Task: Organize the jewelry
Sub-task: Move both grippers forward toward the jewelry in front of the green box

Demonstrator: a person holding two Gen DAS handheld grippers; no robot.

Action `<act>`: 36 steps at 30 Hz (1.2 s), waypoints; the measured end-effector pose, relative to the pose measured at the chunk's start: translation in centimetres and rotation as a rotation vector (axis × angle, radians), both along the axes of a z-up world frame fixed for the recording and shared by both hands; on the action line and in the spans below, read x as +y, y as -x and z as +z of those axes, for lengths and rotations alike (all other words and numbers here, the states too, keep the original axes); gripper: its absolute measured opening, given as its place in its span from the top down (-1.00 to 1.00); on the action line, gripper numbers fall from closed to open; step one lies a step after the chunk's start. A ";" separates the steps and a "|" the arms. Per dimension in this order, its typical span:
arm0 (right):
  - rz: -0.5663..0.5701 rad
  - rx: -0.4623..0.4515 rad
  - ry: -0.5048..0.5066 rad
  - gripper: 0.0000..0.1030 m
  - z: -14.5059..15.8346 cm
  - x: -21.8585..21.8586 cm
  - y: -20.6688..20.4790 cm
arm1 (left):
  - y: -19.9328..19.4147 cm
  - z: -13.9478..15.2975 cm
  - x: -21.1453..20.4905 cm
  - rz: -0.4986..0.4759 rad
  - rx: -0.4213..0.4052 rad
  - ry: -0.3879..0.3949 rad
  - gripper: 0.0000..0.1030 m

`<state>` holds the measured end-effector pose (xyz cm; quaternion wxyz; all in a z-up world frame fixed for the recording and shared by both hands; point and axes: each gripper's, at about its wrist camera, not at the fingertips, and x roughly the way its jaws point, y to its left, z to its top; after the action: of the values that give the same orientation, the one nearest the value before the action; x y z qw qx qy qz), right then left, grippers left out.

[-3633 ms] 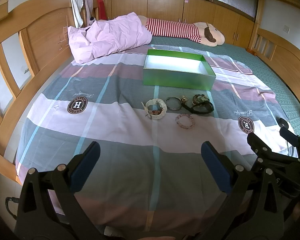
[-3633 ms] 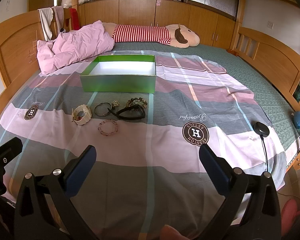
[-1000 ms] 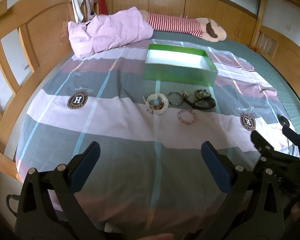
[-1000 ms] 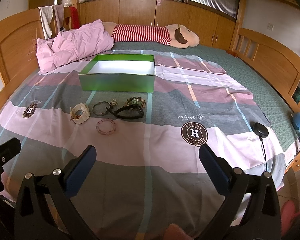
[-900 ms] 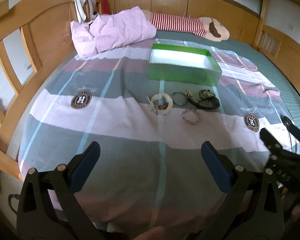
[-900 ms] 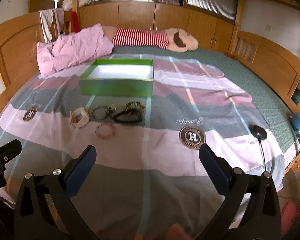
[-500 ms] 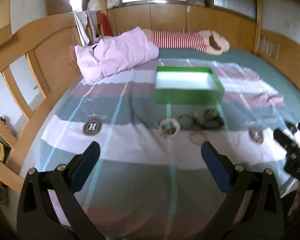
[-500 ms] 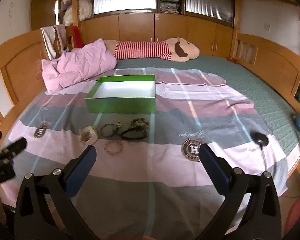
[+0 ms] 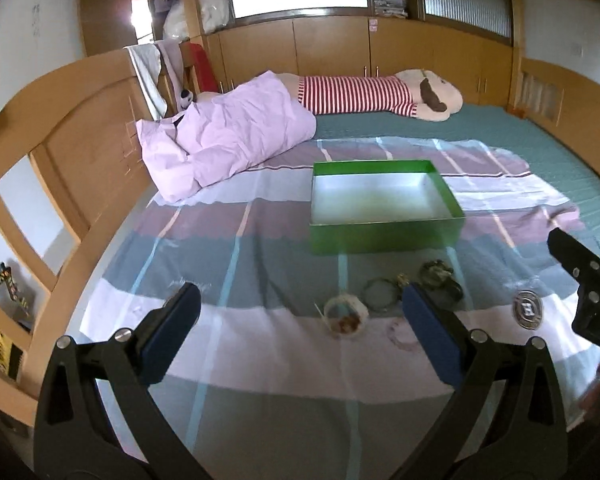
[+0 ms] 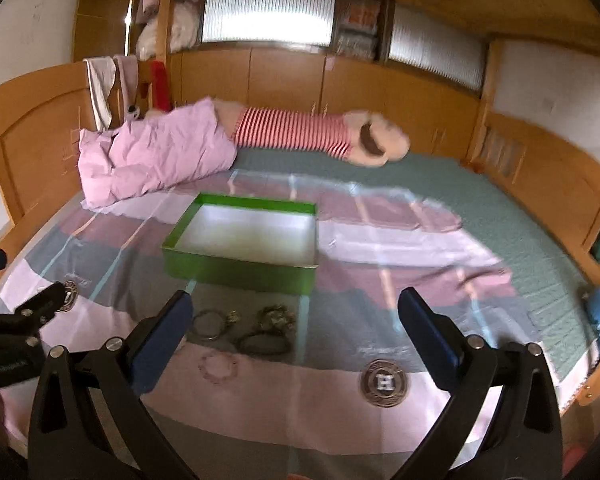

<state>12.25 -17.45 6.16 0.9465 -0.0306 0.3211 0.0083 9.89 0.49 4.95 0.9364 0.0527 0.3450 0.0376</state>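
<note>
Compared with half a second back, both cameras sit higher and further from the bed, so the jewelry looks smaller and lower in each view, and the right wrist picture is blurry. Left gripper [image 9: 300, 328] has its jaws spread wide with nothing between them, same for the right gripper [image 10: 294, 332]. On the striped sheet [image 9: 260, 344] the pieces lie where they were: a white bracelet [image 9: 346, 314], a thin ring bangle [image 9: 378, 292], a dark bracelet [image 10: 265, 345] beside a beaded cluster [image 10: 277, 318], and a pink bead bracelet [image 10: 216, 366] nearest the camera. They're all just in front of the green box [image 9: 384, 236], which is open with nothing in it.
</note>
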 end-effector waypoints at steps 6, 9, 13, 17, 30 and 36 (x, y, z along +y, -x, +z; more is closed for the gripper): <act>0.023 0.007 -0.007 -0.95 -3.9 -0.1 -3.1 | -3.7 -4.1 0.3 -0.010 0.066 0.009 -0.94; 0.074 0.063 0.055 -0.95 -7.2 0.4 -4.0 | -5.3 -6.7 1.9 0.011 0.096 0.082 -0.94; 0.105 0.144 0.148 -0.95 -10.5 1.4 -5.3 | -6.9 -8.9 3.2 -0.006 0.129 0.152 -0.93; 0.126 0.177 0.093 -0.95 -11.4 1.4 -6.1 | -7.3 -10.4 3.0 -0.027 0.135 0.150 -0.93; 0.139 0.332 0.135 -0.19 -16.0 -0.4 -9.7 | -8.8 -13.9 2.3 -0.027 0.238 0.144 -0.63; 0.141 0.386 0.153 -0.16 -18.3 0.0 -11.1 | -9.0 -14.8 2.4 -0.027 0.266 0.140 -0.63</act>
<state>23.31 -17.46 -12.10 0.8595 -0.1227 0.4931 0.0558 18.89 2.85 -9.84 0.8841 -0.0037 0.4673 -0.0065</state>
